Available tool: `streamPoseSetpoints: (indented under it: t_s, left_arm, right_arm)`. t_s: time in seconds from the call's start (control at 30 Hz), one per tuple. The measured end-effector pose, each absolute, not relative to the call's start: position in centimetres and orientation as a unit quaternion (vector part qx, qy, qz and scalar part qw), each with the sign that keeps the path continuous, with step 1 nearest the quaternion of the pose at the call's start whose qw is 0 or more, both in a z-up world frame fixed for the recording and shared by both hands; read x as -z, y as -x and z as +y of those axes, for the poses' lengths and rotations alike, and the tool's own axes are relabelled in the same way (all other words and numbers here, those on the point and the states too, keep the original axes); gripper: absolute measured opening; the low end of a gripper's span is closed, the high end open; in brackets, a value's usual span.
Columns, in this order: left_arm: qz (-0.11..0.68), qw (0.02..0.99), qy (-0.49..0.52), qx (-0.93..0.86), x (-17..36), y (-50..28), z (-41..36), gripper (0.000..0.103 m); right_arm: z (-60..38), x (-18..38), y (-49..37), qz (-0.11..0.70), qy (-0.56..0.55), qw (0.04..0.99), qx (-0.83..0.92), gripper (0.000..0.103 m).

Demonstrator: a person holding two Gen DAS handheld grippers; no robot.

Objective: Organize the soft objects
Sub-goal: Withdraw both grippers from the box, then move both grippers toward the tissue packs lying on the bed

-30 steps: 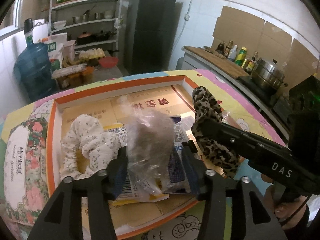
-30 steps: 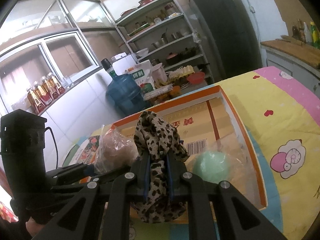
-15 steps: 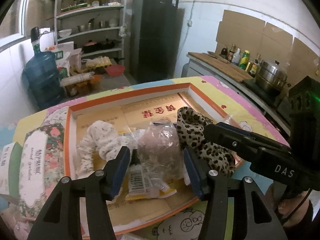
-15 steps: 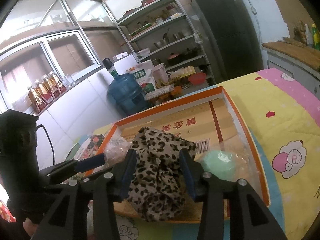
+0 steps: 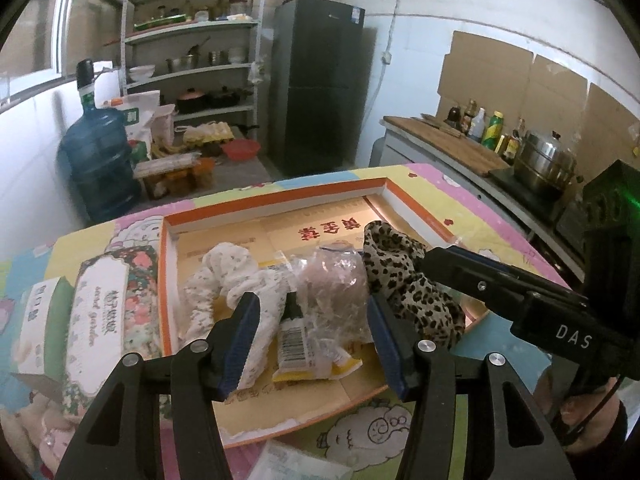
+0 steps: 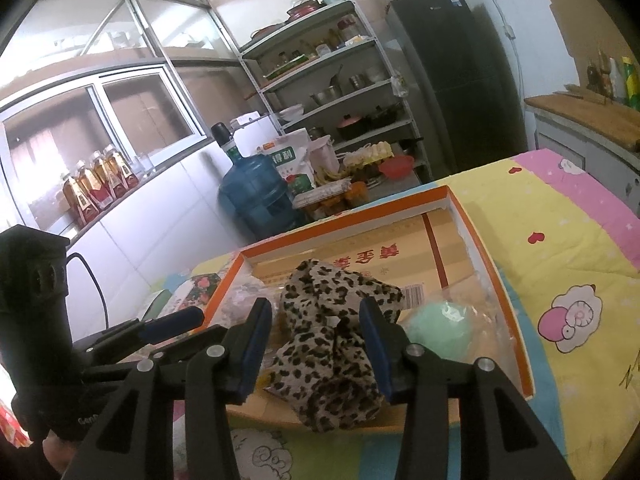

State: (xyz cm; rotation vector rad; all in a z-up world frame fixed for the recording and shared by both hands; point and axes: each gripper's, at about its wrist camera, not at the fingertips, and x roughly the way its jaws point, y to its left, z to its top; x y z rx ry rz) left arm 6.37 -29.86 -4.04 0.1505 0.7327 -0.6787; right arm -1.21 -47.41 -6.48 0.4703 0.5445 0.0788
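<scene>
An orange-rimmed cardboard tray (image 5: 280,200) lies on the cartoon-print tablecloth. In it are a white floral cloth (image 5: 224,276), a clear bag of brownish fluff (image 5: 332,292) and a leopard-print cloth (image 5: 404,280). My left gripper (image 5: 312,300) is open just in front of the bag, its pads clear of it. In the right wrist view the leopard-print cloth (image 6: 332,332) lies slumped over the tray's (image 6: 340,224) near edge. My right gripper (image 6: 315,304) is open around it without pressing. A green ball in clear plastic (image 6: 440,328) sits to its right.
Two tissue boxes (image 5: 108,312) (image 5: 40,320) stand left of the tray, with a pink plush thing (image 5: 36,428) below them. A plastic packet (image 5: 296,464) lies at the near edge. Beyond the table are a blue water jug (image 5: 96,164), shelves and a counter with a pot (image 5: 544,160).
The right gripper opened and the leopard-print cloth dropped from upright into a heap in the tray. The left gripper drew back and up from the bag, which stayed in the tray.
</scene>
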Motion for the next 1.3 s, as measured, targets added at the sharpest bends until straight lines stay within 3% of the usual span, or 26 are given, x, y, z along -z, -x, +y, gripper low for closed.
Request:
streamPoseSetpoints:
  t_s: [1.3]
  left_arm:
    - [0.311,0.928,-0.031,0.201,1.4,-2.1,-13.0,0.058]
  right_arm:
    - [-33.4,1.5,3.6,0.269,-0.145,0.948,-0.092,0.046]
